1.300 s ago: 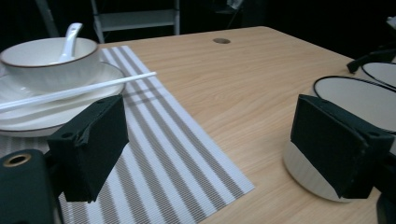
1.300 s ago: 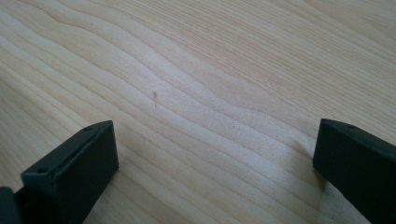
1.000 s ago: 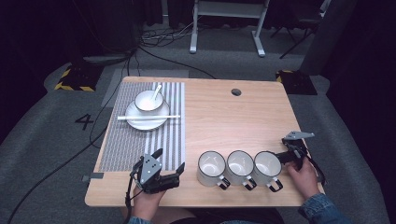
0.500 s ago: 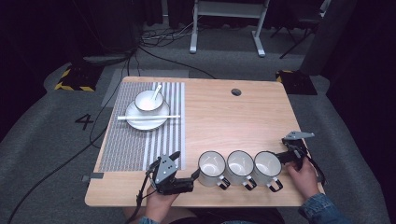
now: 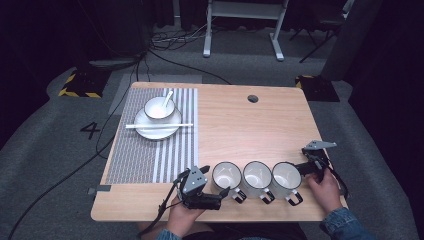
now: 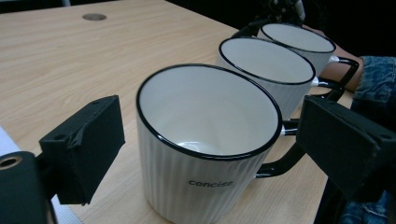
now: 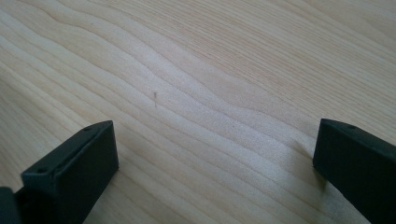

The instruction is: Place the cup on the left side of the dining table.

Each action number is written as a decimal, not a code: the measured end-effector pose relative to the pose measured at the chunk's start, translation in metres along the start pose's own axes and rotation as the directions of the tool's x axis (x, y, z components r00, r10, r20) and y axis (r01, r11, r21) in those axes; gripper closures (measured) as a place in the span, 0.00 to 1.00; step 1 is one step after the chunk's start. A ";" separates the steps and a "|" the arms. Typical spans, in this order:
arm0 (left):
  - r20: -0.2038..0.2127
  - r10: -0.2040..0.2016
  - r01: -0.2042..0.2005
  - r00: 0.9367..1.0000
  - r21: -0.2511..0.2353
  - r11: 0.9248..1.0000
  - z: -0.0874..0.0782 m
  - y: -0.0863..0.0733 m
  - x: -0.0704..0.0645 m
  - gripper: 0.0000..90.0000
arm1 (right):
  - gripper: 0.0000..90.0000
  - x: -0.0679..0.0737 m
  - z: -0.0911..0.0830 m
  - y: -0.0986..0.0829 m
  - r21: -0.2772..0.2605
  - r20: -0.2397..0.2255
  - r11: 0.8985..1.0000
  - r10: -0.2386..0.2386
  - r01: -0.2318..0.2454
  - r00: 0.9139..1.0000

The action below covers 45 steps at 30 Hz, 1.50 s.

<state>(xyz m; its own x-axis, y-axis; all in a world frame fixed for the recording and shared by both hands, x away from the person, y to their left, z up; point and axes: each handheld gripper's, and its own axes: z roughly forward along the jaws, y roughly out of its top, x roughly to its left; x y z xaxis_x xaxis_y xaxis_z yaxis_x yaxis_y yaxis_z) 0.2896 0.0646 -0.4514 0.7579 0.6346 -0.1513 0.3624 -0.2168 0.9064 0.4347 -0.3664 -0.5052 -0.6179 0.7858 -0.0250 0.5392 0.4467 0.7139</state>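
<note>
three mugs [image 5: 257, 177], one bowl [image 5: 159, 107], one plate [image 5: 150, 129]

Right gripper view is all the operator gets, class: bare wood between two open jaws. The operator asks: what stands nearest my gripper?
Observer: A white mug, the rightmost of three in a row along the table's near edge, stands beside your right gripper.
Operator: Where is the other gripper?
Observer: The left gripper has its open jaws on either side of the leftmost mug, whose handle points toward the person.
</note>
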 end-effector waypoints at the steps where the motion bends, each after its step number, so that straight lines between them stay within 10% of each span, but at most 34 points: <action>1: 0.000 0.000 0.000 1.000 0.000 1.000 0.000 0.000 0.000 0.07 | 0.00 0.000 0.000 0.000 0.000 0.000 1.000 0.000 0.000 1.000; 19: -0.048 0.048 -0.036 0.998 0.218 0.975 0.042 -0.014 -0.002 0.00 | 0.00 0.000 0.000 0.000 0.000 0.000 1.000 0.000 0.000 1.000; 31: -0.055 -0.022 0.035 0.998 0.232 0.972 0.066 -0.020 0.003 0.00 | 0.00 0.000 0.000 0.000 0.001 -0.001 1.000 0.000 0.000 1.000; 45: -0.095 -0.008 0.026 0.995 0.190 0.982 0.070 -0.022 -0.002 0.01 | 0.00 0.000 0.000 0.000 0.002 0.000 1.000 0.001 -0.001 1.000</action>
<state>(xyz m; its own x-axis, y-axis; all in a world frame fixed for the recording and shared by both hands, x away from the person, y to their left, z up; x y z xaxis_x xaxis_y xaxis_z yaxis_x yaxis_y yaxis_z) 0.3182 0.0162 -0.4986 0.6999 0.7040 -0.1205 0.4784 -0.3368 0.8110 0.4345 -0.3664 -0.5051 -0.6178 0.7860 -0.0243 0.5408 0.4471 0.7125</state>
